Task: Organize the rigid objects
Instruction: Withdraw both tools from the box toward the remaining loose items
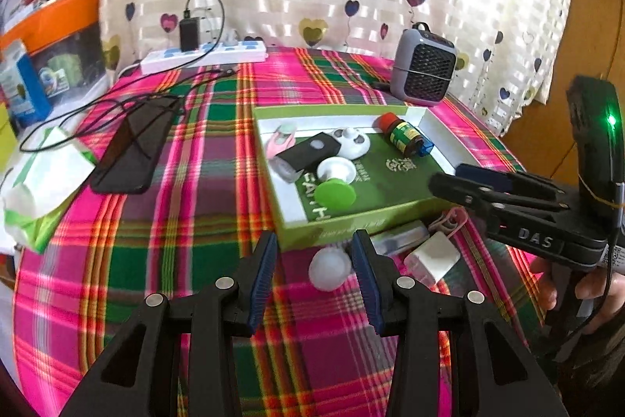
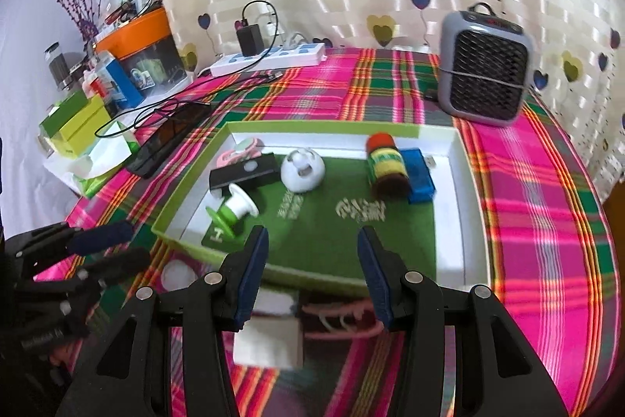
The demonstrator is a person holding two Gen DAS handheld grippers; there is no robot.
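1. i see the left hand-held gripper [image 1: 314, 253] above the plaid worktop [image 1: 175, 221]; its jaws stand apart and nothing is between the pads; it is released.
2. a white round piece [image 1: 330, 268] lies on the cloth just under the left fingers, near the front wall of the green box [image 1: 297, 221].
3. the right hand-held gripper [image 2: 312, 260] is also released; its jaws are apart over the front edge of the box and hold nothing; in the left view it comes in from the right side, with a hand [image 1: 586, 288] on its handle.
4. inside the box i see a black flat case [image 2: 244, 172], a white round object [image 2: 302, 169], a green and white spool [image 2: 230, 212], a small bottle with red cap [image 2: 384, 163] lying just beside a blue block [image 2: 420, 176], and a pink item [image 2: 242, 149] in the far left corner.
5. on the worktop in front of the box, outside it, lie a white square block [image 2: 269, 342] and a pink clip-like thing [image 2: 343, 319]; the picture is blurred here.
6. further away stand a grey fan heater [image 2: 484, 65], a white power strip [image 2: 269, 59] and a dark phone [image 1: 133, 147].
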